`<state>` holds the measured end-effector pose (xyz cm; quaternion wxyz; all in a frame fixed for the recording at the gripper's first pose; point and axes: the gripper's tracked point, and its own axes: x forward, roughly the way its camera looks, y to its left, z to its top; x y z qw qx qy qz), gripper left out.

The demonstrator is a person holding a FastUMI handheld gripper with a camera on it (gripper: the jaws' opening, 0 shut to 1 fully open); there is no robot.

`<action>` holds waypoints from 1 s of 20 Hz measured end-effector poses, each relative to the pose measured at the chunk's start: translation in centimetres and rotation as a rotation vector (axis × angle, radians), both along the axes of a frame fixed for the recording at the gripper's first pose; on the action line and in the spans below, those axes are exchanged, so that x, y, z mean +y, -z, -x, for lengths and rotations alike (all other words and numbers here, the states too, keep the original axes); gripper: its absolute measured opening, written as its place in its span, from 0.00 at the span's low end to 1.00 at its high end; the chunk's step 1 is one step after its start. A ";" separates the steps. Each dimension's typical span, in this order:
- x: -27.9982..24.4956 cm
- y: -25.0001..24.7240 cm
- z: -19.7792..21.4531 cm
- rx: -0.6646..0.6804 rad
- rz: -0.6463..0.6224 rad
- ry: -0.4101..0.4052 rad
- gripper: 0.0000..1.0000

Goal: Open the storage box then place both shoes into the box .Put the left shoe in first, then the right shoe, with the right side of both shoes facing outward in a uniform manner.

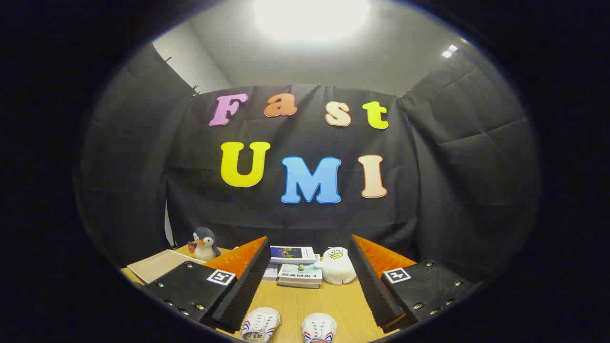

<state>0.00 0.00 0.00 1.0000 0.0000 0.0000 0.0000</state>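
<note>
Left to right: tray (pixel 159 265) at the far left of the table (pixel 329 305), penguin toy (pixel 205 244) just behind it, stack of books (pixel 298 272) mid-table toward the back, white plush (pixel 337 266) touching the books' right side.

Gripper (pixel 309 280) is held high and level, fingers spread wide, nothing between them. It looks more at the wall than at the table.

Shoes: two white ones with red and blue side stripes sit close under the gripper, between the fingers and nearer than the books. Left shoe (pixel 260 325) and right shoe (pixel 319 327) lie side by side, a small gap between them, not touching. Only the toe ends are visible. Toes point away toward the books, so each long axis likely runs front to back, roughly parallel to the fingers. Heels are cut off, so which foot each one fits can't be confirmed; left and right here mean position.

Storage box: can't say where it is. The tray may be its lid, unsure.

Risks, as judgement: 
- Box must be opened first; going for a shoe now breaks the order.
- Picking the wrong shoe first, since they look identical from the toe.
- Grabbing along the long axis would probably slip; across the width is safer.
- Low clearance near the plush and books on any forward sweep.
</note>
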 end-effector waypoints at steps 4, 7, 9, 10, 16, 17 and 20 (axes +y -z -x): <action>-0.1 0.0 0.4 0.004 0.000 0.002 0.97; 0.0 -0.3 0.7 0.001 0.008 0.003 0.97; 0.3 -0.2 0.9 0.004 0.012 0.000 0.97; 0.4 -0.1 0.9 0.005 0.014 -0.001 0.97; 1.6 0.0 1.2 0.008 0.001 -0.027 0.97; 1.9 0.1 1.3 0.010 -0.011 -0.036 0.97; 3.2 1.3 1.3 0.041 -0.082 -0.070 0.97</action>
